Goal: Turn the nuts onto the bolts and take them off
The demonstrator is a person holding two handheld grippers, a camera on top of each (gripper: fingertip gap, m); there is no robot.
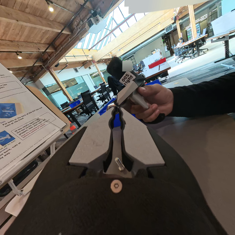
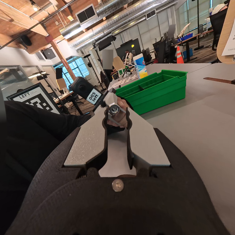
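Note:
My left gripper (image 1: pixel 116 109) is shut at its tips on a shiny bolt (image 1: pixel 110 106) and holds it up above the grey table (image 1: pixel 190 139). In the right wrist view the left gripper (image 2: pixel 108 105) comes in from the upper left. A silver hex nut (image 2: pixel 117 111) sits on the bolt's end (image 2: pixel 113 109), facing the camera. My right gripper (image 2: pixel 116 110) has its jaws around the nut. Its left fingertip is at the nut, and a gap shows between the nut and its right fingertip. In the left wrist view a hand (image 1: pixel 155 101) holds the right gripper (image 1: pixel 117 106), tip to tip with the left.
A green divided bin (image 2: pixel 159 92) stands on the table just behind the grippers, with a wipes canister (image 2: pixel 139 66) further back. Blue bins (image 1: pixel 104 110) sit behind the tips in the left wrist view. An instruction board (image 1: pixel 25 114) stands at the left.

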